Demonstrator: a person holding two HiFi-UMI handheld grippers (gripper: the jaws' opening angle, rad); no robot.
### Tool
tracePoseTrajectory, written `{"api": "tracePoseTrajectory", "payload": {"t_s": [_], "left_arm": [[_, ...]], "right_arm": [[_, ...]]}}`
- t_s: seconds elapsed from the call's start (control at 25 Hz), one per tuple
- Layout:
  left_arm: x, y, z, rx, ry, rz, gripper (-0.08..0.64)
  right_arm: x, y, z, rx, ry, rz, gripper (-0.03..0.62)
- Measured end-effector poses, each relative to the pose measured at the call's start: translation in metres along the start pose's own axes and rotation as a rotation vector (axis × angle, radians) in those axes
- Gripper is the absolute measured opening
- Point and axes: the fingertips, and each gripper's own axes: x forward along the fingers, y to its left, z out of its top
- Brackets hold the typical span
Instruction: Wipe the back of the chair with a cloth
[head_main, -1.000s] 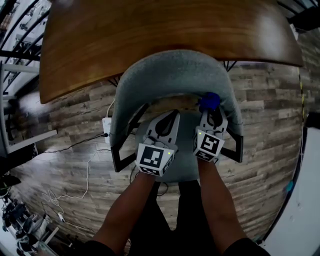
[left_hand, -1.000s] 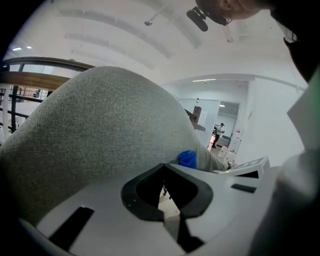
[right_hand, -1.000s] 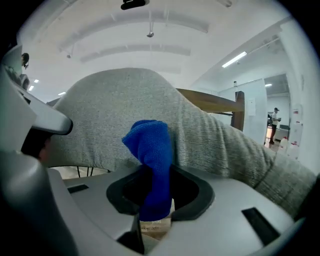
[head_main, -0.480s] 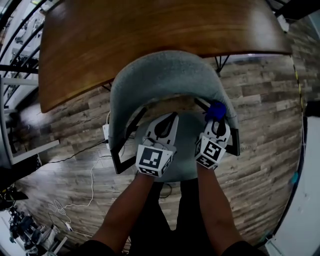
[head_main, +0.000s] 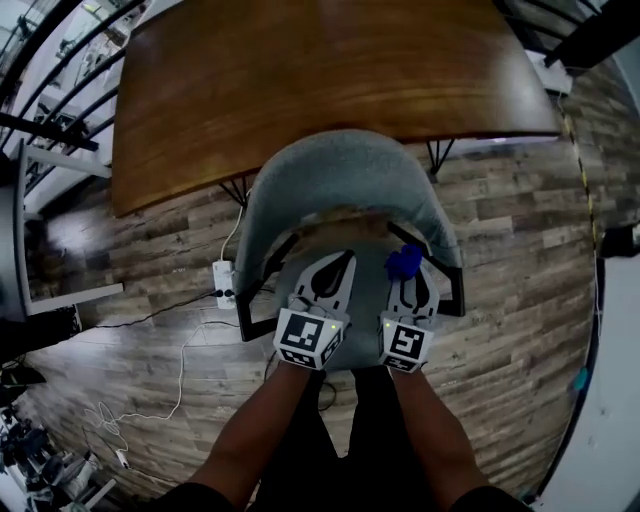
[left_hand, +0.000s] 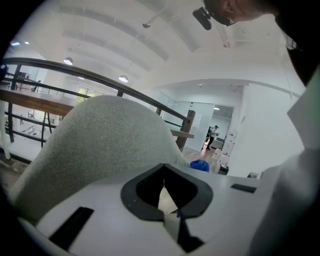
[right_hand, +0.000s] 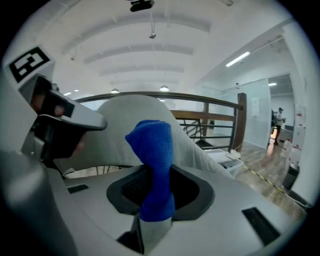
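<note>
Below, in the head view, a grey upholstered chair (head_main: 340, 165) stands pushed towards a brown wooden table (head_main: 330, 70) that fills the 12 o'clock part of the scene, over a plank floor (head_main: 520, 230). The curved chair back wraps round from 9 o'clock to 3 o'clock of the seat, with black armrests (head_main: 258, 305) running down either side. Both grippers hang over the seat, side by side and pointing towards 12 o'clock. The right gripper (head_main: 408, 280) has its claw pinched on a blue cloth (head_main: 404, 262), which bunches up out of the jaws and sits at about 3 o'clock of the seat, just inside the right end of the chair back; whether it touches the upholstery cannot be told. In the right gripper view the cloth stands upright between the jaws with the grey back rising behind it. The left gripper (head_main: 345, 258) is at about 9 o'clock of the right one, and its own view shows the claw pressed together with nothing in it, the chair back looming just ahead. A white power strip (head_main: 222, 283) lies on the floor at 9 o'clock of the chair.
</note>
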Motion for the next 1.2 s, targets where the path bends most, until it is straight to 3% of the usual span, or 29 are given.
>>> {"api": "tracePoseTrajectory", "payload": {"t_s": [0.24, 0.44, 0.6, 1.04, 1.2], "left_arm": [[-0.050, -0.017, 0.048, 0.001, -0.028, 0.042, 0.008], [-0.084, -0.029, 0.090, 0.012, -0.060, 0.061, 0.008], [-0.107, -0.047, 0.120, -0.004, -0.098, 0.064, 0.008], [-0.147, -0.093, 0.190, 0.017, -0.191, 0.075, 0.008], [-0.158, -0.098, 0.200, 0.031, -0.214, 0.094, 0.008]], "right_arm": [[-0.061, 0.049, 0.052, -0.084, -0.037, 0.232, 0.101], [-0.095, 0.061, 0.121, -0.077, -0.152, 0.330, 0.101], [-0.109, 0.061, 0.149, -0.105, -0.149, 0.405, 0.101], [-0.144, 0.045, 0.245, -0.167, -0.280, 0.483, 0.101], [-0.154, 0.042, 0.248, -0.198, -0.301, 0.489, 0.101]]}}
